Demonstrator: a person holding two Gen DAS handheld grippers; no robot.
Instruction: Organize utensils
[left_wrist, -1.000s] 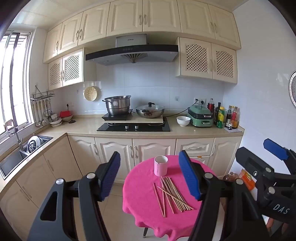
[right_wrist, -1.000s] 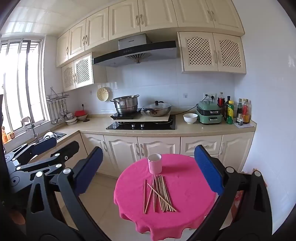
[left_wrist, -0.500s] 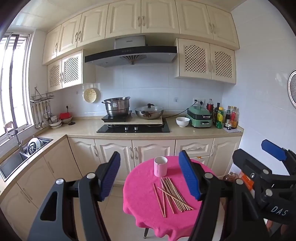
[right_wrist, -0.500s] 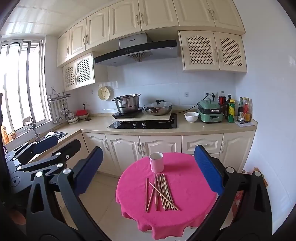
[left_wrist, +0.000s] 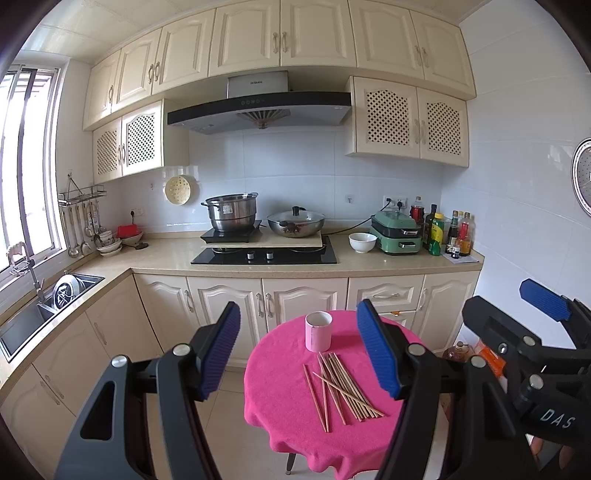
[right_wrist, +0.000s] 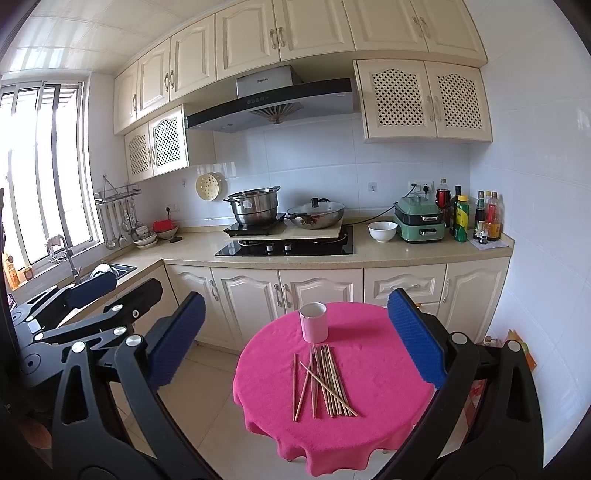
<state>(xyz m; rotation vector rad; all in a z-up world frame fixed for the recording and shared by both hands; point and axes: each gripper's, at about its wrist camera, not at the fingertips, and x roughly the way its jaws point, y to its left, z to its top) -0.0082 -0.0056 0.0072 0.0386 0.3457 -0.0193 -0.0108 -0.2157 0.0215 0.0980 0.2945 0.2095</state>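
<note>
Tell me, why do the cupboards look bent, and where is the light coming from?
Left wrist view: fisheye lens bows the upper cabinets and darkens the corners; daylight enters by the window. Right wrist view: same bending, window glare-washed, pink table sharp.

Cream-cabinet kitchen (left_wrist: 280, 33), white-tiled walls (left_wrist: 295, 173)

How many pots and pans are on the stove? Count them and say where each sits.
2. The steel stockpot stands left, on a black hotplate; the lidded wok sits to its right on the pale board. Nothing seems hidden behind them.
</note>
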